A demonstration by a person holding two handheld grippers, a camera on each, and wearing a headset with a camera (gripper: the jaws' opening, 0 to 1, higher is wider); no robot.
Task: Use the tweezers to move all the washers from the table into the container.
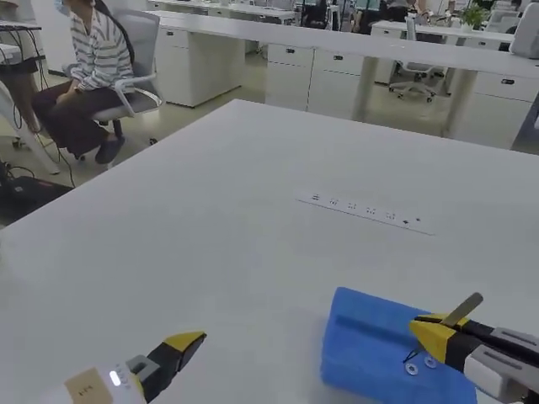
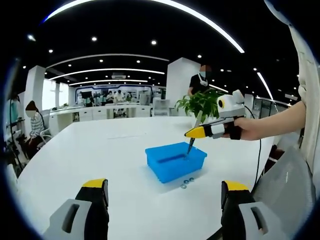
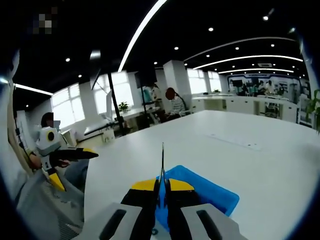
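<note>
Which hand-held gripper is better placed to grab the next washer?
Right: the right hand-held gripper clamps the tweezers above the blue container, near the washers; the left hand-held gripper is open.

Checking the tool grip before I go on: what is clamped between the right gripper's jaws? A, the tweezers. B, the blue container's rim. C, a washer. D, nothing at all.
A: the right gripper is shut on the tweezers, whose thin tips stick out past its jaws.
</note>
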